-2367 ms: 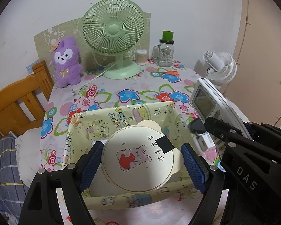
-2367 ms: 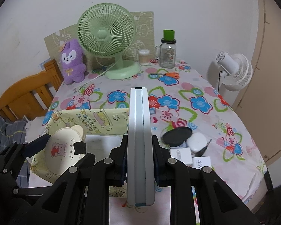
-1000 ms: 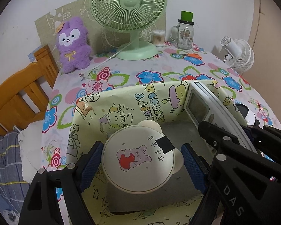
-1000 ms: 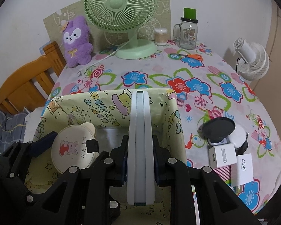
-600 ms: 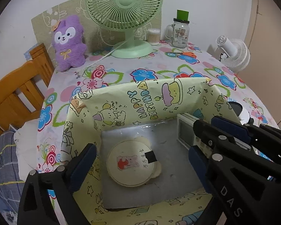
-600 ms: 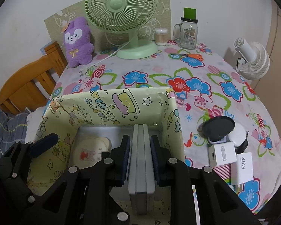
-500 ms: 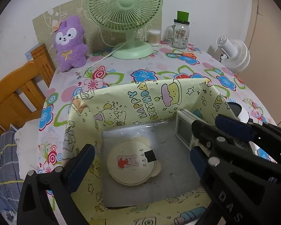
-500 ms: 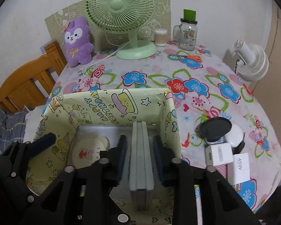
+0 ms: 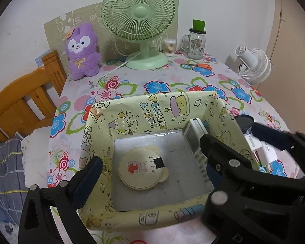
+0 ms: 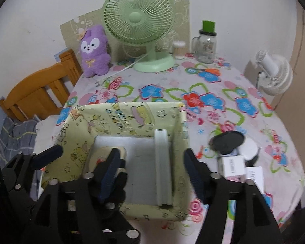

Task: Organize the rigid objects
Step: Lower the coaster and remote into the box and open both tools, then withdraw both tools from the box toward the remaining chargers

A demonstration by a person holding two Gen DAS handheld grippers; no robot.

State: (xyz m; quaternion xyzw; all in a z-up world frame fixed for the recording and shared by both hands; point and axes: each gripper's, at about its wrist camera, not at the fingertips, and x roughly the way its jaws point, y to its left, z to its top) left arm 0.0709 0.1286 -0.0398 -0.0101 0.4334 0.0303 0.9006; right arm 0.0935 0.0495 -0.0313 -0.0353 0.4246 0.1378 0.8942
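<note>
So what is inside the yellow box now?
Inside the yellow box lie a round bear-eared tin on the grey floor and a white remote leaning at the right wall. The right gripper covers the remote's lower part.

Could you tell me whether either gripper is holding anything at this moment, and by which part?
Nothing is held. The left gripper and right gripper are both open above the box; the round mirror and remote sit inside it.

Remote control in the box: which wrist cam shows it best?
Left wrist: the remote control shows its screen and buttons, leaning on the box's right wall, partly behind the right gripper. Right wrist shows only its thin edge.
</note>
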